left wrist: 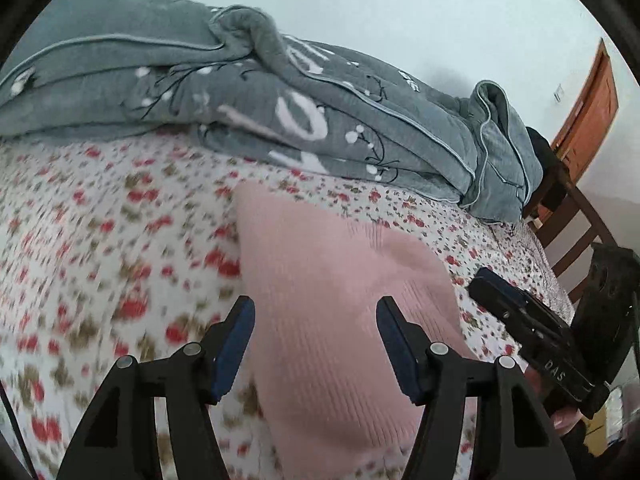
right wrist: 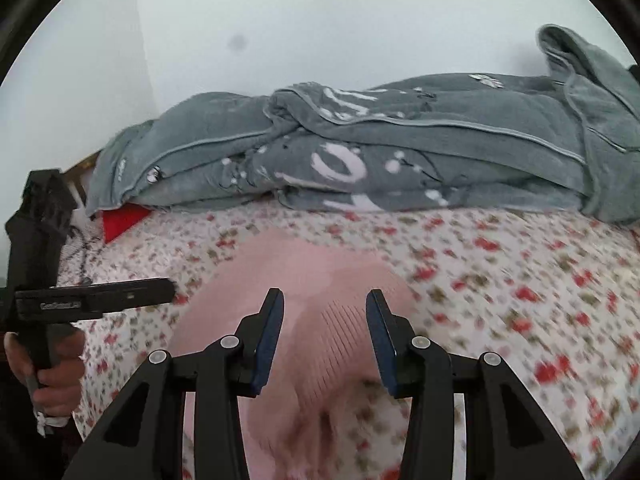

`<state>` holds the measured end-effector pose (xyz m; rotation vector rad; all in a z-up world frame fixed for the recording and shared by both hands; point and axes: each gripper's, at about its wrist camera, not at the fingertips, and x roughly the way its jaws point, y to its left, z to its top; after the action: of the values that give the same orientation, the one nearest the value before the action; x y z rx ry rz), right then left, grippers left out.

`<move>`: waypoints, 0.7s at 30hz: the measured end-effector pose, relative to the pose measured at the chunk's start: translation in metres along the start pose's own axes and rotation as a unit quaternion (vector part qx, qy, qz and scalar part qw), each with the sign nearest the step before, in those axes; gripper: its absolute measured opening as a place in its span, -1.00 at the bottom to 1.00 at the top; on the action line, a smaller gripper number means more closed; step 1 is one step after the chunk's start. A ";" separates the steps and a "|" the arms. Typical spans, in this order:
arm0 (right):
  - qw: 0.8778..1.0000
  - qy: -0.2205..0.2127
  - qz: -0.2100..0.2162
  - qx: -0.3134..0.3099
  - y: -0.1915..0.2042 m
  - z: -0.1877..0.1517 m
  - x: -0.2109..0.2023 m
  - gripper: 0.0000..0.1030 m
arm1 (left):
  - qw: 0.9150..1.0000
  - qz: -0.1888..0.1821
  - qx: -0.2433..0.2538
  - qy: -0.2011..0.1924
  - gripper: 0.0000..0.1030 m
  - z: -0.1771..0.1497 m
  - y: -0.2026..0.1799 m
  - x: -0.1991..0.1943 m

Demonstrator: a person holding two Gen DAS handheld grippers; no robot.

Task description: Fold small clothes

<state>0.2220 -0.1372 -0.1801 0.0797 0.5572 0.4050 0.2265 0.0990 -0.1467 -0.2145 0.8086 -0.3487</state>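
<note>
A pink ribbed knit garment [left wrist: 332, 300] lies flat on the floral bedsheet [left wrist: 100, 240]. My left gripper [left wrist: 316, 308] is open above its near left part, holding nothing. The same garment [right wrist: 320, 280] shows in the right wrist view, with my right gripper [right wrist: 325, 300] open above its near right part, also empty. The right gripper also shows at the right edge of the left wrist view [left wrist: 532, 320], beside the garment. The left gripper shows at the left edge of the right wrist view [right wrist: 100, 300], held in a hand. Both views are blurred by motion.
A grey blanket [left wrist: 240, 96] with white print is bunched along the far side of the bed by the wall. A red item [right wrist: 120, 220] peeks out under its left end. A dark wooden chair [left wrist: 568, 220] and an orange door [left wrist: 588, 108] stand past the bed's right end.
</note>
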 end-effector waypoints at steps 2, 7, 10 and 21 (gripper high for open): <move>1.000 0.009 0.019 -0.003 -0.001 -0.001 0.020 -0.20 | 1.000 -0.003 0.005 0.020 -0.47 -0.001 0.003 0.020; 0.996 0.085 -0.028 -0.022 -0.011 -0.018 0.064 -0.58 | 0.999 -0.014 0.023 0.035 -0.65 -0.007 0.005 0.038; 0.996 0.087 -0.014 -0.020 -0.015 -0.008 0.057 -0.58 | 0.999 -0.040 0.006 0.033 -0.65 0.009 0.010 0.035; 0.992 0.122 -0.031 -0.008 -0.034 -0.003 0.108 -0.53 | 0.996 0.015 -0.020 0.090 -0.62 0.041 0.018 0.113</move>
<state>0.3159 -0.1258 -0.2425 -0.0030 0.7964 0.3599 0.3326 0.0744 -0.2000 -0.2108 0.9964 -0.3273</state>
